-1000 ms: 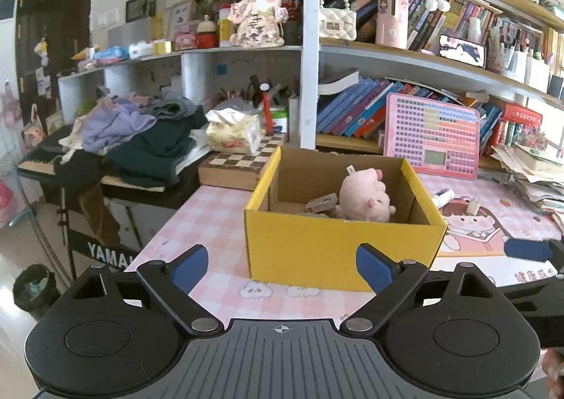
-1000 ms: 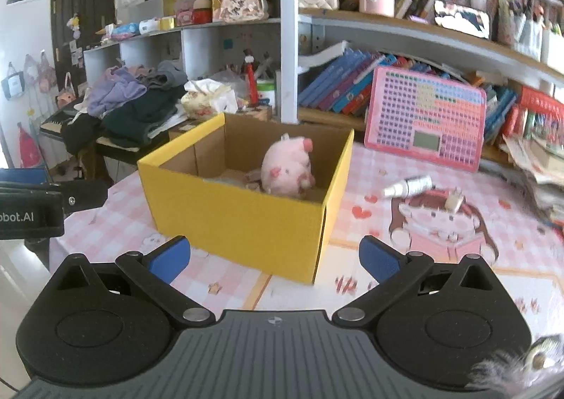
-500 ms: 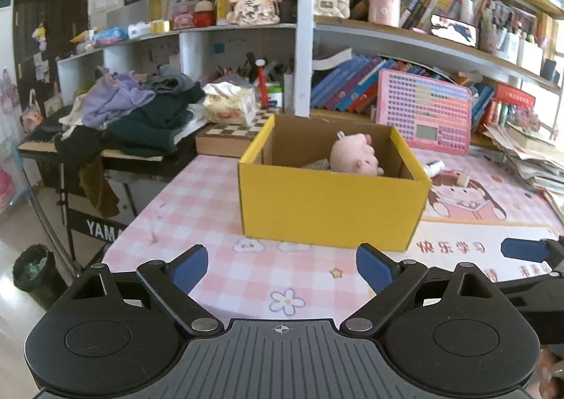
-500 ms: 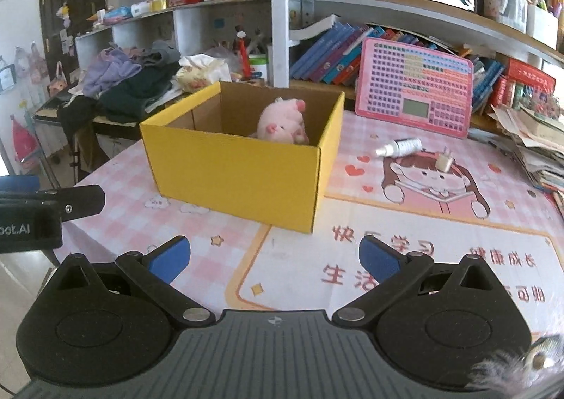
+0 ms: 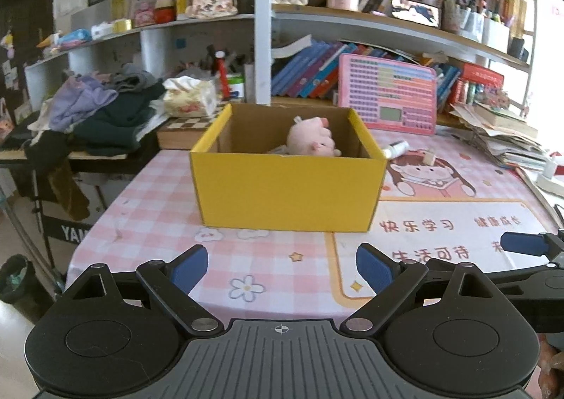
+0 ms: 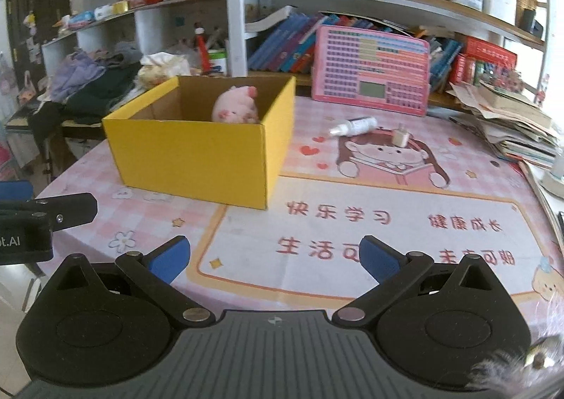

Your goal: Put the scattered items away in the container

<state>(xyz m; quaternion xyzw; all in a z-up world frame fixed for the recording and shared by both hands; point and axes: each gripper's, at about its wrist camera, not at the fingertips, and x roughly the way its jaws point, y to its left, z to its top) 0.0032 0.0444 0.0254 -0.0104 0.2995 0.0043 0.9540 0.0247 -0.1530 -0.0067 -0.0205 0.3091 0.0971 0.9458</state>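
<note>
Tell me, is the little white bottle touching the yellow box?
Apart. The right wrist view shows pink tablecloth plainly between the bottle and the box; the bottle lies off to the box's right.

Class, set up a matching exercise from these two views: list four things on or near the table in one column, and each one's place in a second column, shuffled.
Things:
1. pink plush pig
2. white squeeze bottle
3. small plug adapter
4. pink keypad toy

Places:
A. propped upright against the books
B. lying on the mat right of the box
C. inside the yellow box
D. standing on the cartoon girl's hair

Pairs: 1-C, 2-B, 3-D, 4-A
</note>
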